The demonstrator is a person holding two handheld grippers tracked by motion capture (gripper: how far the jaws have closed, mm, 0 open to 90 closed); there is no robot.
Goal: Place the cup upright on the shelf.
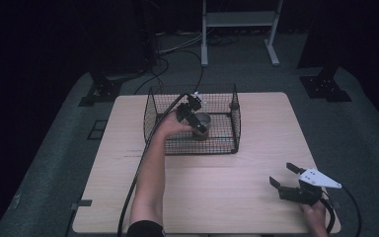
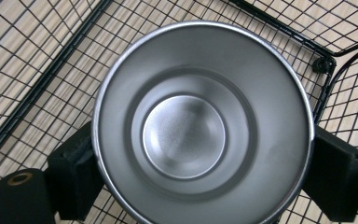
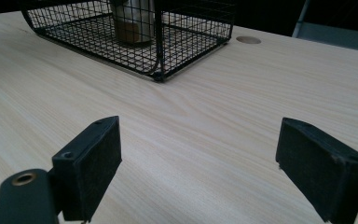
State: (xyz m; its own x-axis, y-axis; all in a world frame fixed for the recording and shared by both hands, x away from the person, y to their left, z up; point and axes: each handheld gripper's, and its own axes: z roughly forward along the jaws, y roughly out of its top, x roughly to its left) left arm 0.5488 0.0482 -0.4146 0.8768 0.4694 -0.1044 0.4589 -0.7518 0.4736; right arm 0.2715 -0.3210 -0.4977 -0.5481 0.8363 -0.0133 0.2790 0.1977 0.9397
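Observation:
A steel cup [image 1: 202,120] stands upright inside the black wire basket [image 1: 192,149] at the back middle of the wooden table [image 1: 227,202]. My left gripper [image 1: 199,128] reaches down into the basket over the cup. In the left gripper view I look straight into the cup [image 2: 200,126]; the two black pads [image 2: 72,163] flank it low on either side, partly hidden under its rim, and do not visibly press it. The right gripper [image 1: 280,174] rests open near the table's front right corner, nothing between its jaws [image 3: 200,135]. From there the cup [image 3: 133,21] shows through the basket [image 3: 98,42] mesh.
The basket's walls [image 2: 51,56] stand close around the cup. A round hole [image 3: 248,40] lies in the tabletop beyond the basket. A white stand [image 1: 239,19] and cables [image 1: 177,49] are on the floor behind the table. My left forearm [image 1: 150,173] crosses the table's front left.

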